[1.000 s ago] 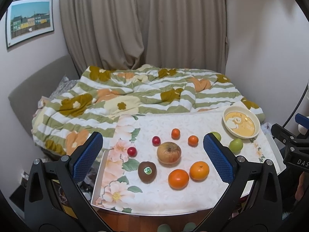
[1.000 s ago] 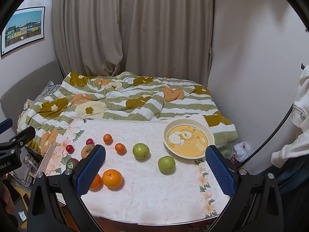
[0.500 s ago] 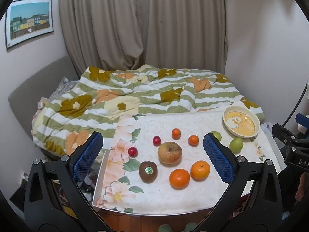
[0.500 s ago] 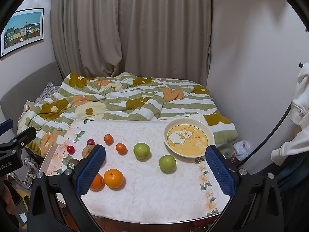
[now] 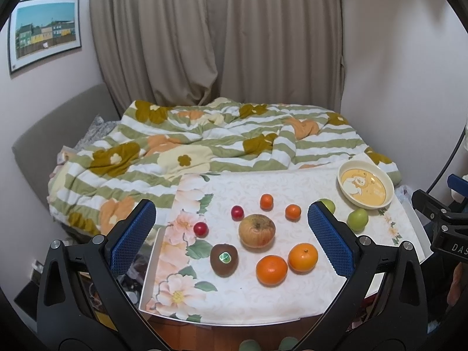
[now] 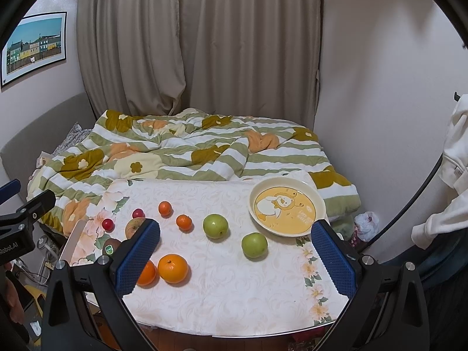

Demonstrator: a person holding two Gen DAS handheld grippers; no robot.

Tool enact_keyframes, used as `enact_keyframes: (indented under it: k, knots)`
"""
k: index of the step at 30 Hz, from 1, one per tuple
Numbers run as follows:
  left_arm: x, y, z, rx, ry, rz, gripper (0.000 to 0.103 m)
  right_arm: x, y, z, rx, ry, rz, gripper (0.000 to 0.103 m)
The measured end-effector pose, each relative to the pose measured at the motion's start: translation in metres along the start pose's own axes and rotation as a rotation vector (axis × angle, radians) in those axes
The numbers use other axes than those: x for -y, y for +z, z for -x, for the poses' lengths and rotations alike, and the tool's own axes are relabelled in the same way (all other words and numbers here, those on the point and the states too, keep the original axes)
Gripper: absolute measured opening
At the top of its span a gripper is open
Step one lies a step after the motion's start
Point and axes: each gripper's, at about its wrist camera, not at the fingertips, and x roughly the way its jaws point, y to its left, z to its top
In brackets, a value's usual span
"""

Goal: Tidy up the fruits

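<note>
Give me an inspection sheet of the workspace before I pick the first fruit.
Surface: table under a floral cloth, pushed against the bed.
Job's things: two large oranges, two small oranges, two green apples, a russet apple, a kiwi with a sticker, two small red fruits; all loose on the cloth. Plate holds no fruit.
Clutter: nothing seen on the cloth.
Grippers: left gripper and right gripper open, holding nothing.
Cables: dark cable along the right wall.
Surroundings: striped quilt, curtains, framed picture.
</note>
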Motion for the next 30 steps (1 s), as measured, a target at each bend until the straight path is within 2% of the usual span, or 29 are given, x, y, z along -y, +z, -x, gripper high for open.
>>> enact_keyframes:
  k: [22,30]
  knots:
    - [0.0004,-0.0017,0.0019,0.004,0.004,0.007,0.103,-0.0016,-0.0003,0.0019,0.0,0.008,-0.003,0.103]
    - [0.0017,0.0005,0.0093,-0.017,0.019,0.038,0.103,-0.0089,0.006,0.0097,0.001,0.057,0.014,0.103]
